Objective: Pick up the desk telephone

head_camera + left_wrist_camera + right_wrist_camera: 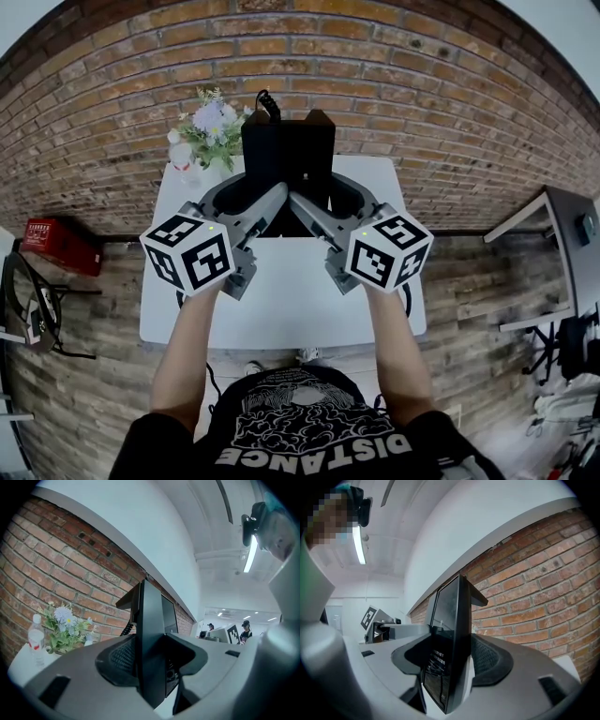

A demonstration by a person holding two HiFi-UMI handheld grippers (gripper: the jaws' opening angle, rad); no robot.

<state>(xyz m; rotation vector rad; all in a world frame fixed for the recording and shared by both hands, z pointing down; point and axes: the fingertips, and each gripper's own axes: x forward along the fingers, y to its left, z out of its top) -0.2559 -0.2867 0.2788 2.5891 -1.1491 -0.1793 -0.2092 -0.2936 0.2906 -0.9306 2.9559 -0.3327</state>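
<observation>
Each side of desk telephone (288, 150) pinched — left gripper (251, 202), right gripper (326, 202)

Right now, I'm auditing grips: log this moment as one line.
left gripper: shut on desk telephone | right gripper: shut on desk telephone | desk telephone: between both grippers, over white table

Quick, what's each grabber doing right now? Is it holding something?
Left gripper: closed on one side of the black desk telephone.
Right gripper: closed on the other side of the same desk telephone.
</observation>
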